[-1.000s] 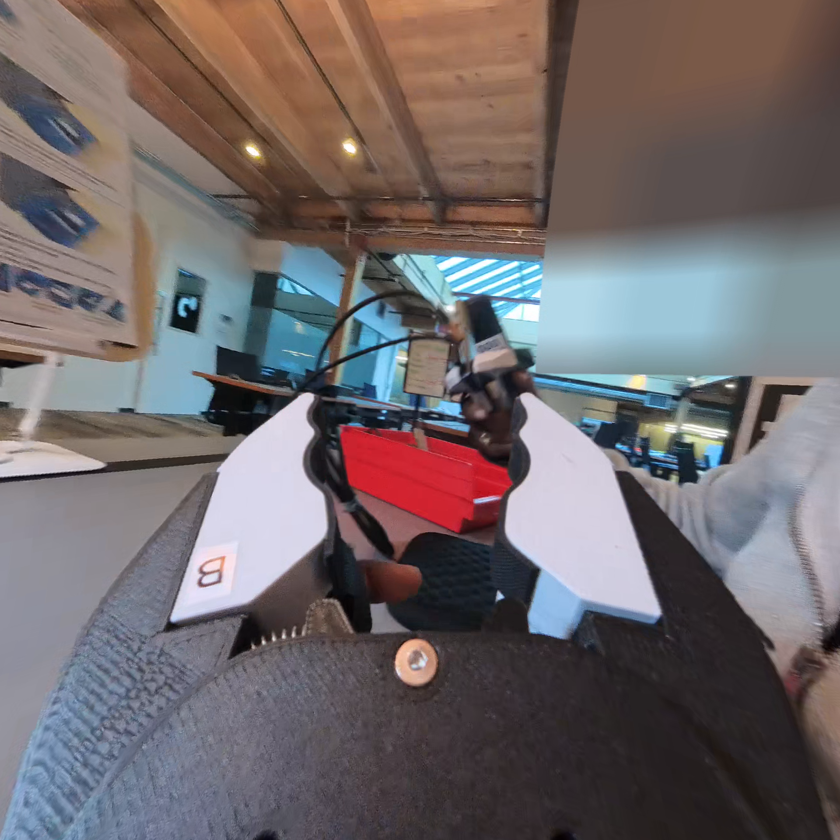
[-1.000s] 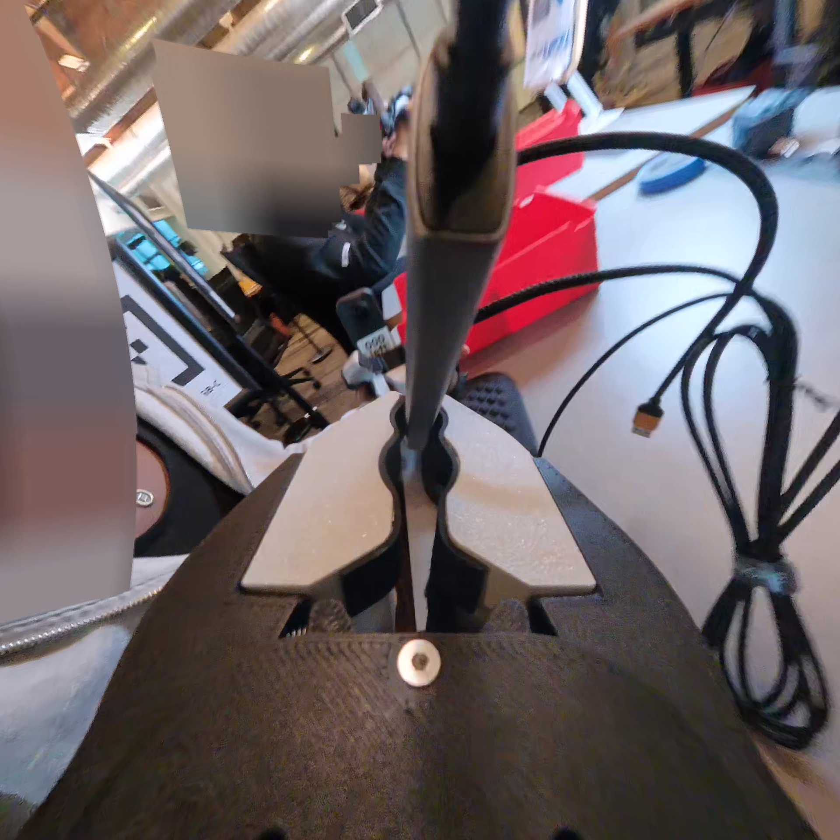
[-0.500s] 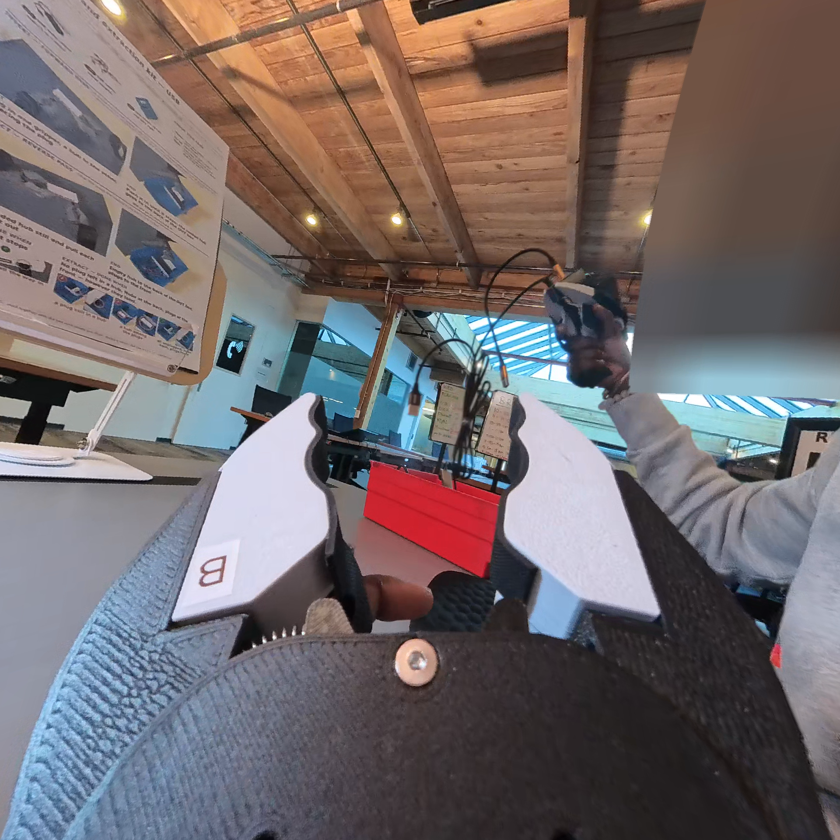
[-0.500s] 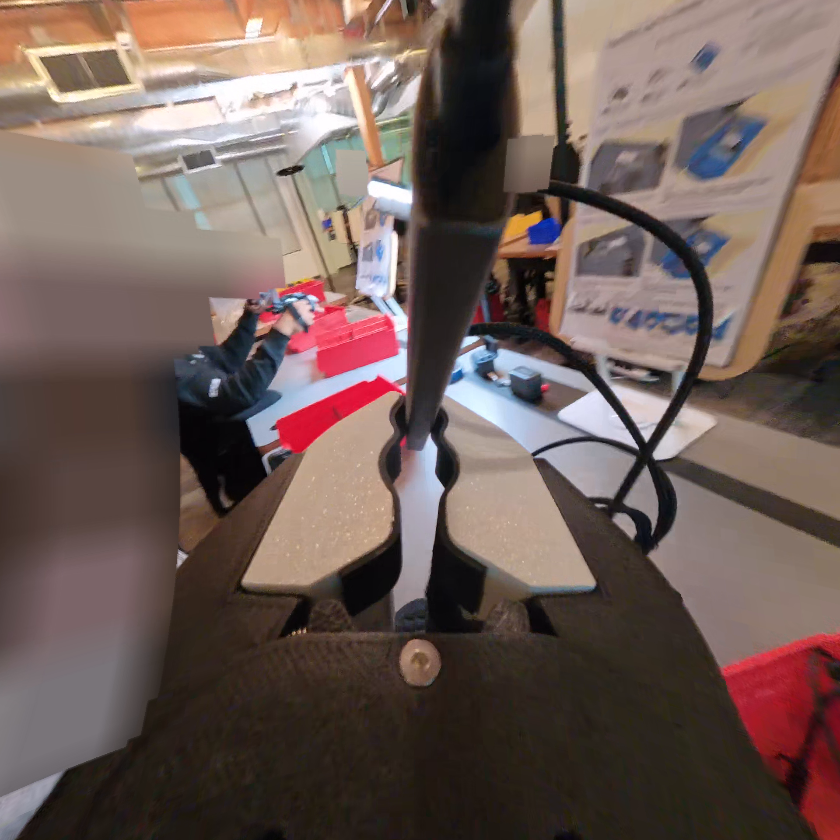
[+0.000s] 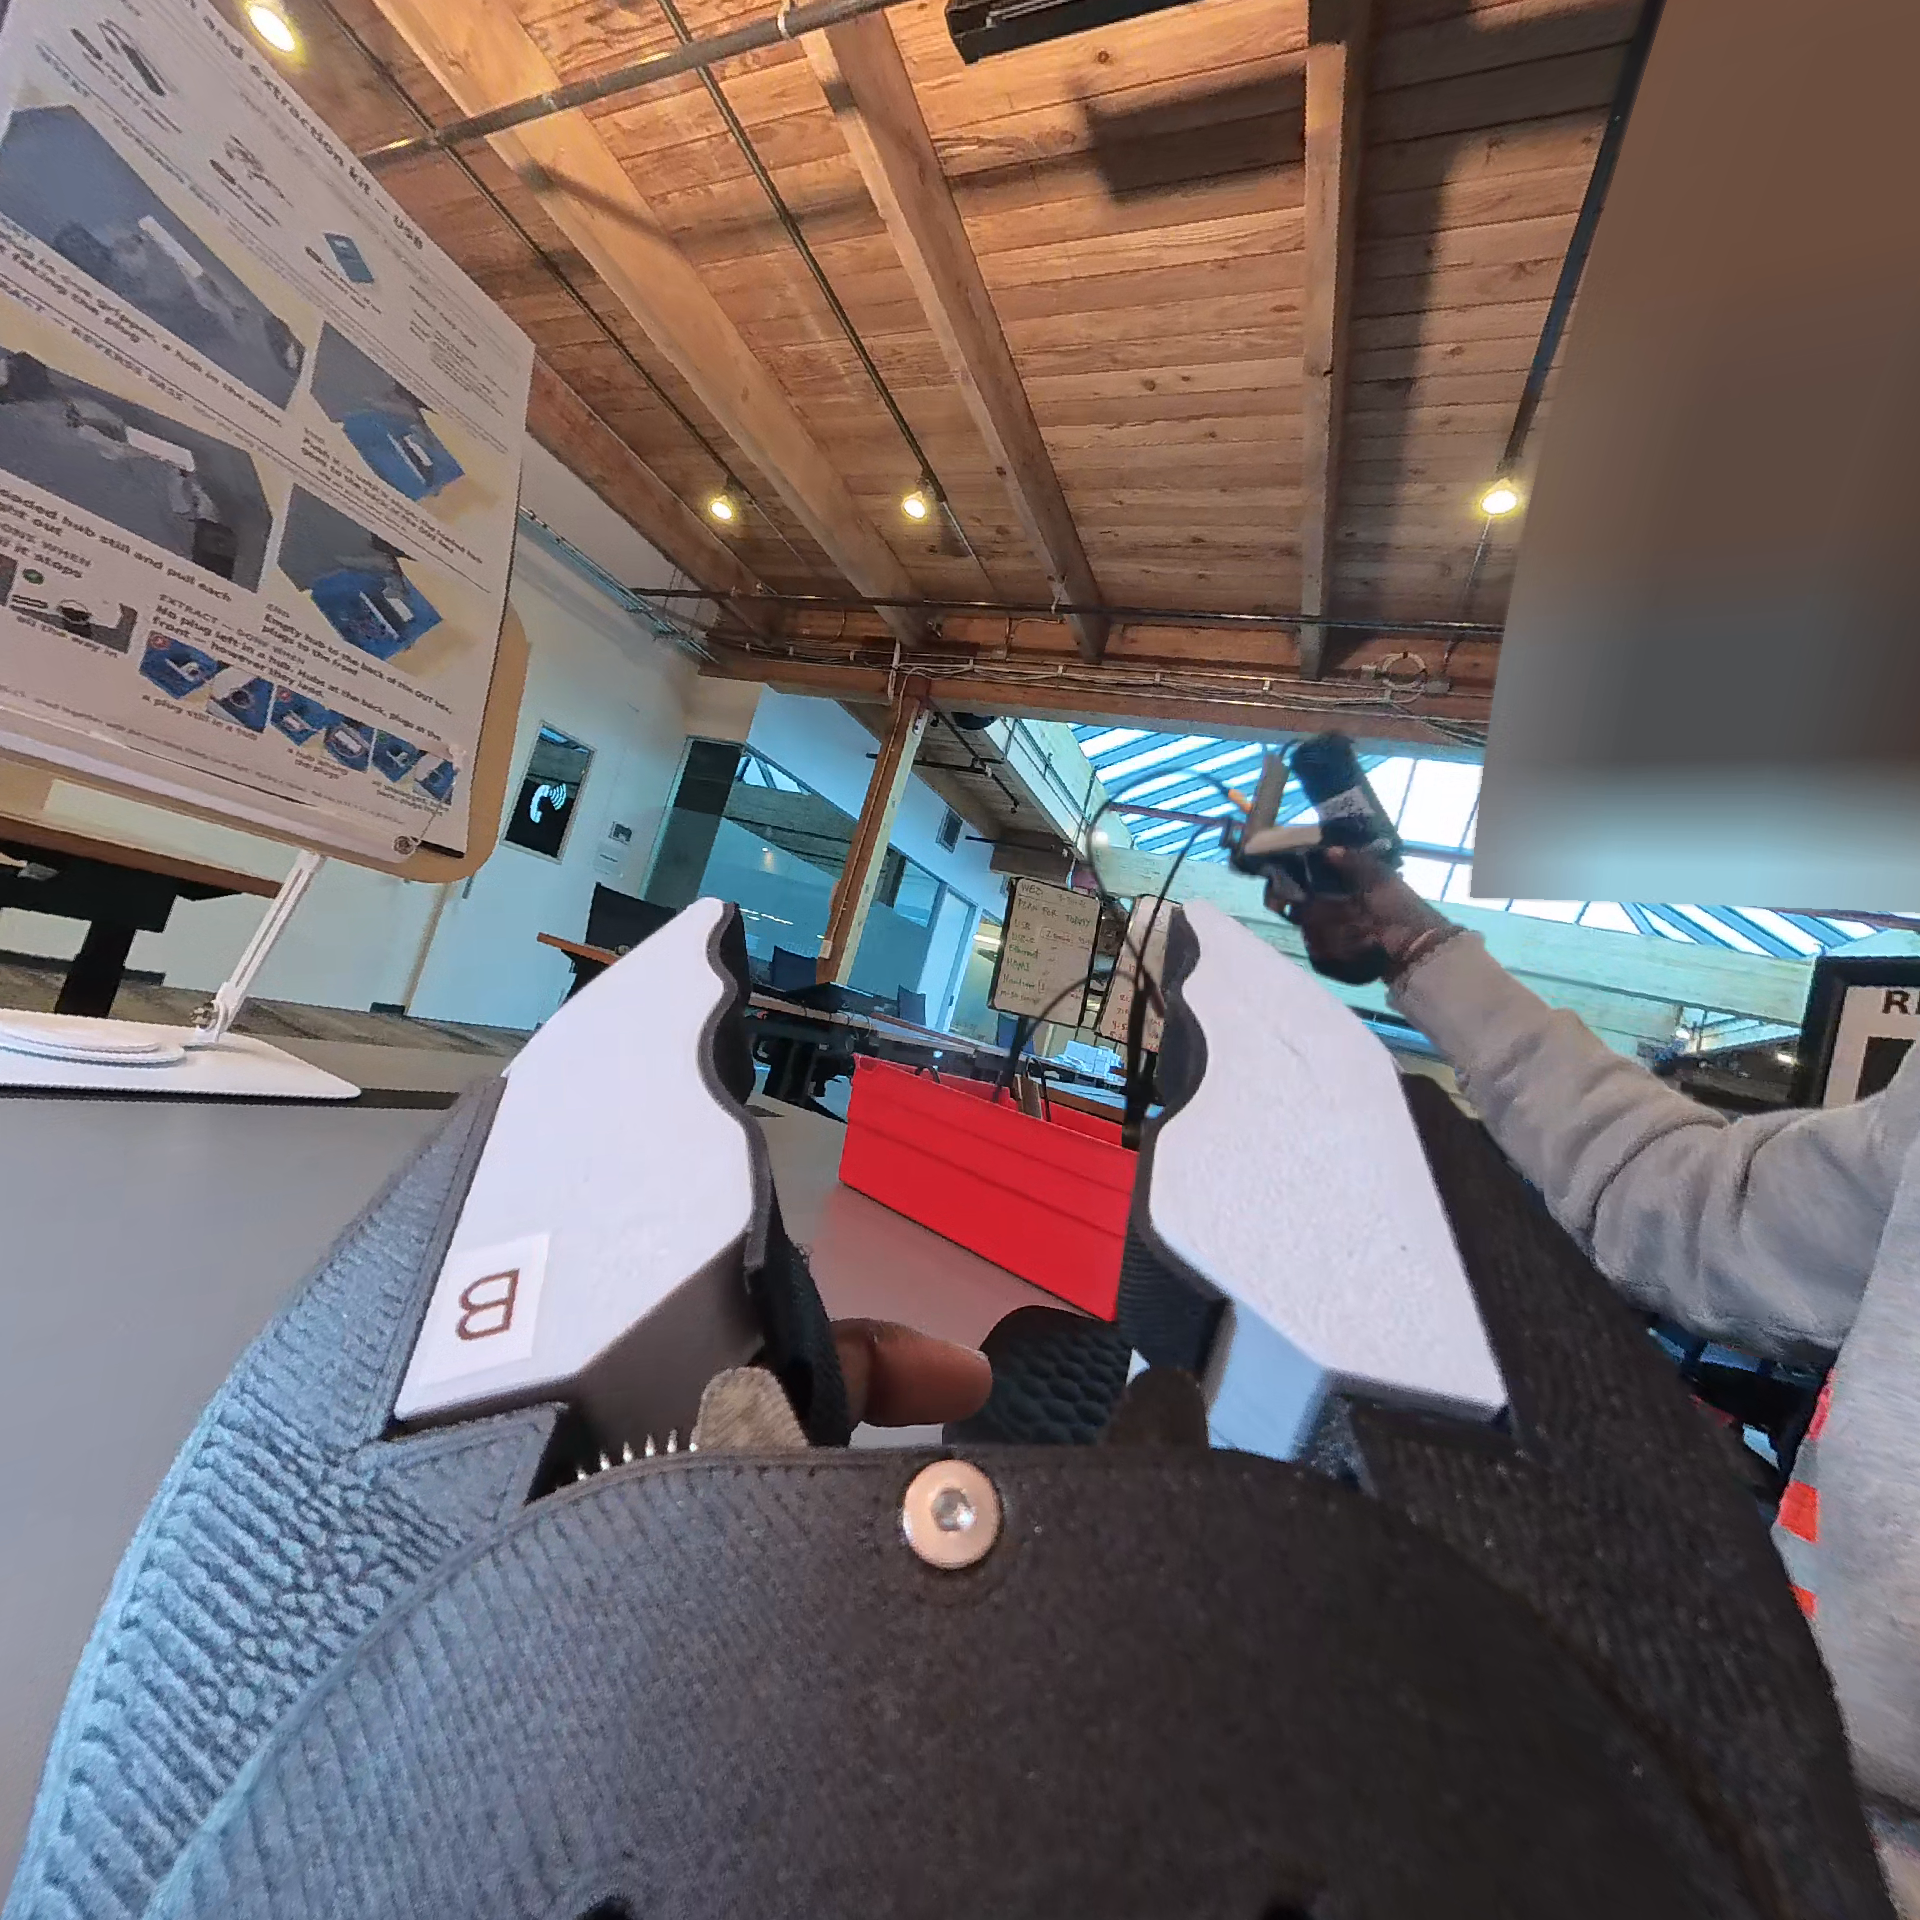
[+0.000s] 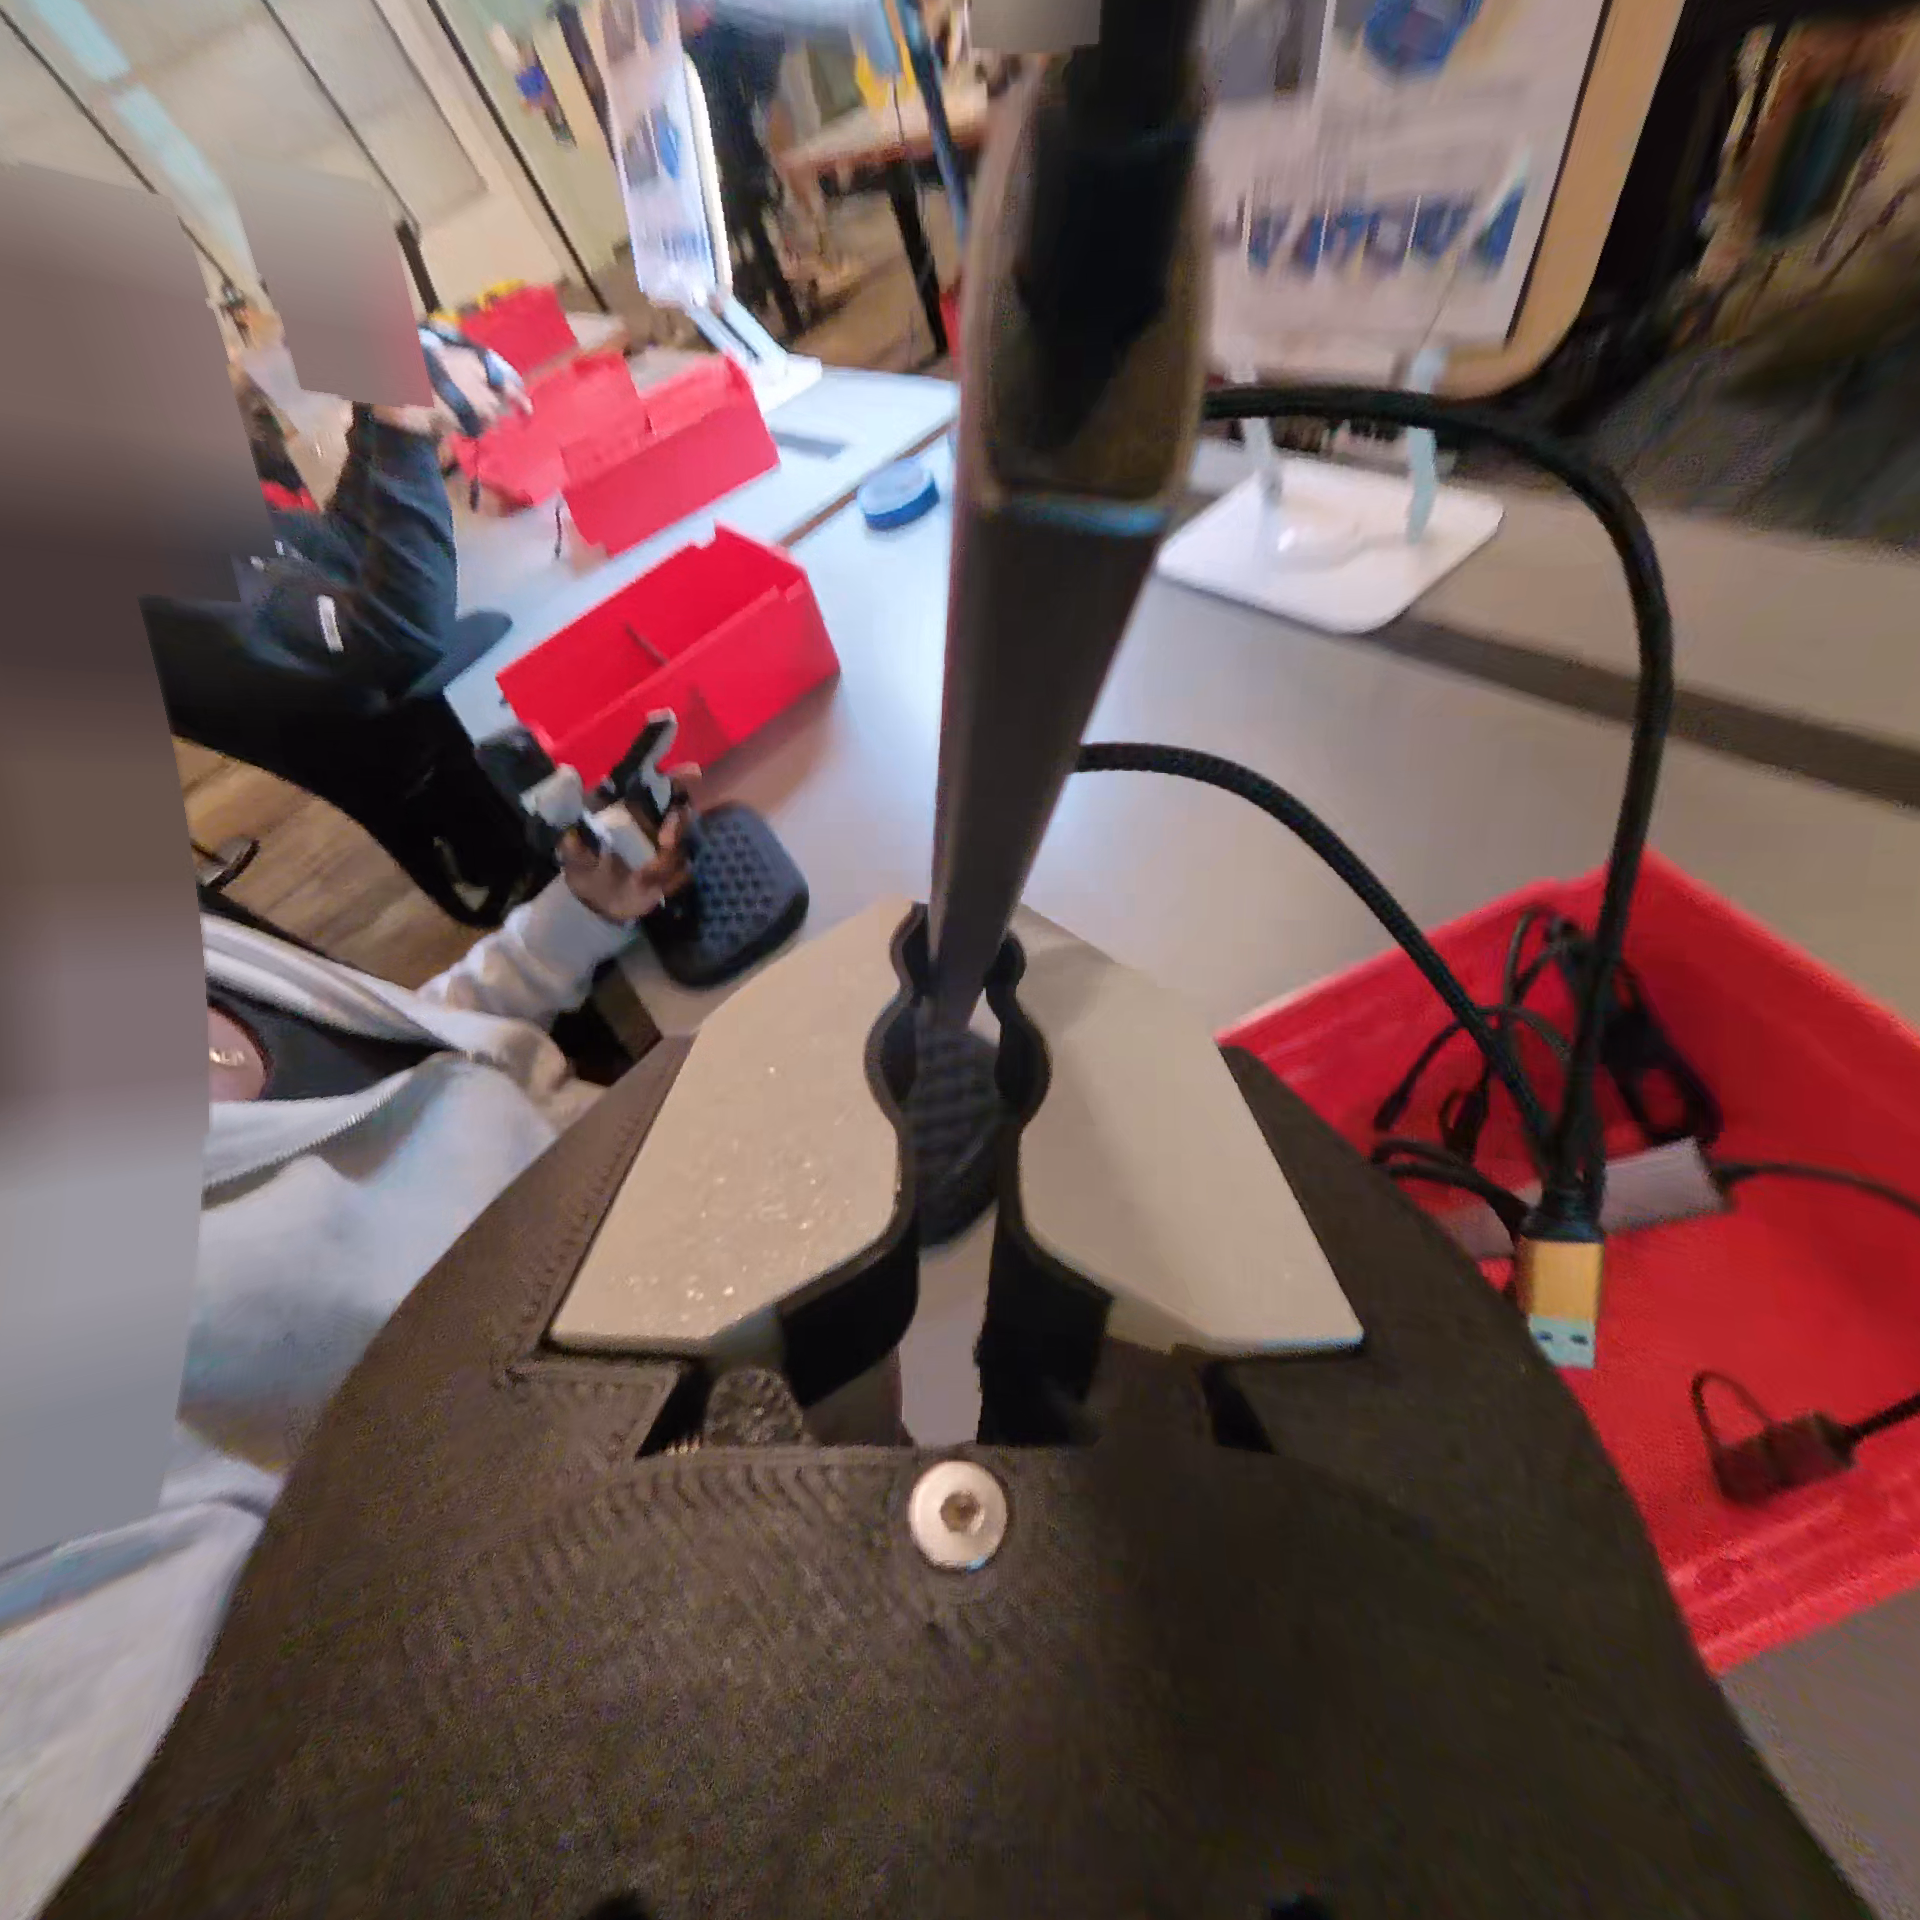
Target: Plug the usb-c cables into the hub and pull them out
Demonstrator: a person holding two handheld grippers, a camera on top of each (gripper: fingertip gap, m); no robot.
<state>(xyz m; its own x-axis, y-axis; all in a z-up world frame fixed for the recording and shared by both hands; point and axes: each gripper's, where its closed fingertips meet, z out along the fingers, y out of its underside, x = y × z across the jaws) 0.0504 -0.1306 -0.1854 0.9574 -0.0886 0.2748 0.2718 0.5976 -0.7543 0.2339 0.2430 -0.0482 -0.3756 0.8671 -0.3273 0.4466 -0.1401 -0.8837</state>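
My right gripper (image 6: 956, 940) is shut on the slim dark grey hub (image 6: 1049, 644), which stands up out of the jaws. Black braided cables (image 6: 1631, 644) run from the hub's top and hang down to the right. One ends in a gold plug (image 6: 1558, 1283) dangling over the red bin (image 6: 1818, 1475). In the left wrist view the right gripper (image 5: 1311, 831) is held high at the right, with the cables (image 5: 1138, 997) hanging toward the red bin (image 5: 987, 1174). My left gripper (image 5: 956, 1039) is open and empty, low over the table.
More cables and a small grey hub (image 6: 1662, 1195) lie in the bin. A black textured pad (image 6: 727, 899) sits on the grey table. A poster on a white stand (image 5: 208, 436) is far left. Other red bins (image 6: 665, 665) and a seated person (image 6: 343, 582) are beyond.
My right gripper has swung with the hub and its cables from close in front of the left gripper up and to the right, and now points down over the red bin. The left gripper stays open.
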